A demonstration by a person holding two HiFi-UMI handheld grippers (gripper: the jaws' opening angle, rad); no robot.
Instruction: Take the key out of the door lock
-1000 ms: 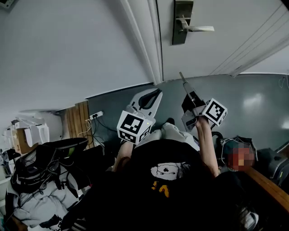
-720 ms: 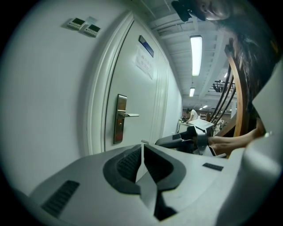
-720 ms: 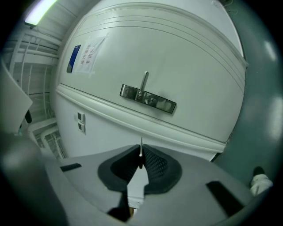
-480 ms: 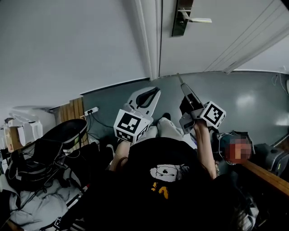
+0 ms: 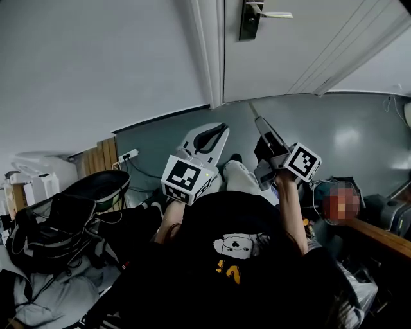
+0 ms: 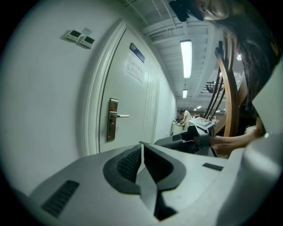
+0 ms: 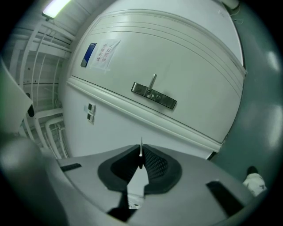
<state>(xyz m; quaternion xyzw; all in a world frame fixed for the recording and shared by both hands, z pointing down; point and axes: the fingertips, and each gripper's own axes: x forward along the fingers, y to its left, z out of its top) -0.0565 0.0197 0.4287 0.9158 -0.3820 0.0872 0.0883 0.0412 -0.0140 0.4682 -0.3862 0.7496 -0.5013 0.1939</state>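
The white door (image 5: 308, 45) carries a metal lock plate (image 5: 249, 19) with a lever handle (image 5: 275, 14) at the top edge of the head view. My right gripper (image 5: 258, 119) is shut on a thin metal key (image 5: 251, 106) that sticks out past its tips, well short of the door. In the right gripper view the key (image 7: 141, 150) stands edge-on between the pads, with the lock plate (image 7: 153, 96) far beyond it. My left gripper (image 5: 221, 130) is shut with nothing in it and points at the door frame. From the left gripper view, the lock plate (image 6: 112, 119) shows at a distance.
A black chair piled with bags and cables (image 5: 70, 218) stands at the left, beside a power strip (image 5: 128, 156) and wooden slats (image 5: 106, 160). A second person (image 5: 340, 205) sits low at the right near a wooden edge (image 5: 379, 234). Grey floor (image 5: 359, 141) lies before the door.
The lock plate and handle have slid up to the top edge of the head view as both grippers drew back from the door. The right gripper keeps the key.
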